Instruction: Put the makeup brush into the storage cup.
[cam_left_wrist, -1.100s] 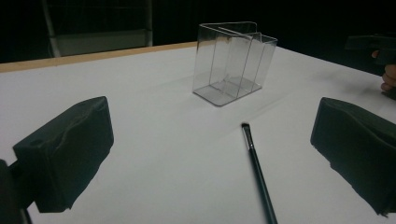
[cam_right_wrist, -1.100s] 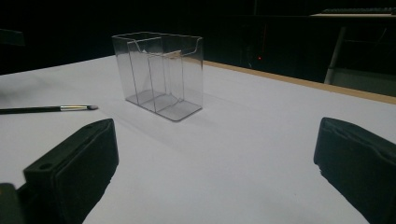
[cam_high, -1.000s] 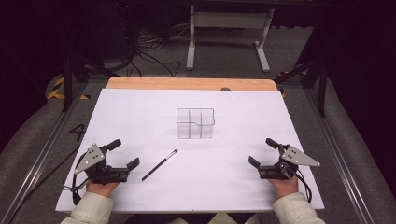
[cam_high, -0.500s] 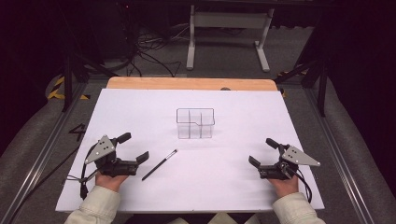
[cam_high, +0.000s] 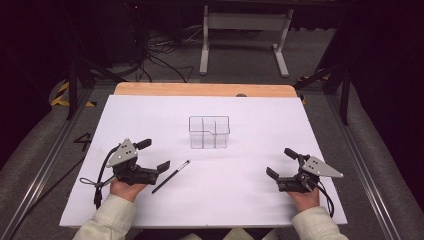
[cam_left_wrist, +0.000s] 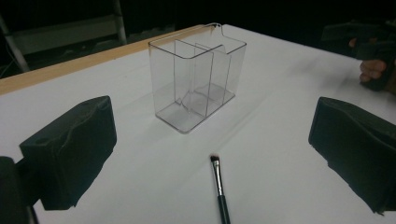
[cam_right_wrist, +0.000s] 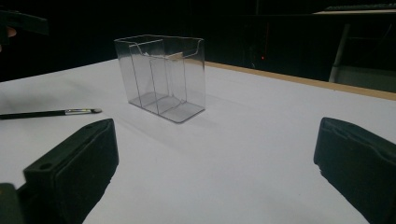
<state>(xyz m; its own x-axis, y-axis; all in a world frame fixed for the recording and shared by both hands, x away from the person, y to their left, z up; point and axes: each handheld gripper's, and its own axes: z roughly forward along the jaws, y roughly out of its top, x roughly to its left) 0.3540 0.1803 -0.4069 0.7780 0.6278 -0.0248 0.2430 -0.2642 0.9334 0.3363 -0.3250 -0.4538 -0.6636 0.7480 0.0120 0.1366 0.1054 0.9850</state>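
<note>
fingers of left gripper (cam_high: 152, 156) wide beside brush (cam_high: 171, 176); right gripper (cam_high: 281, 164) fingers wide too

**Black, White and Clear on the Table**

The table cover (cam_high: 150, 125) is plain white, with a strip of light wood (cam_high: 200, 89) showing along its far edge. At the centre, the organizer (cam_high: 209, 132) is colourless and see-through, its dividers showing as faint grey lines. Near left, the makeup brush (cam_high: 171, 176) has a black handle, a silver ferrule and a dark brown tip. The left gripper (cam_high: 152, 158) and right gripper (cam_high: 281, 163) are black, each topped by a grey plate. The sleeves (cam_high: 107, 217) are pale beige. The floor beyond is dark grey, with yellow-and-black striped tape (cam_high: 65, 97) at far left.
</note>
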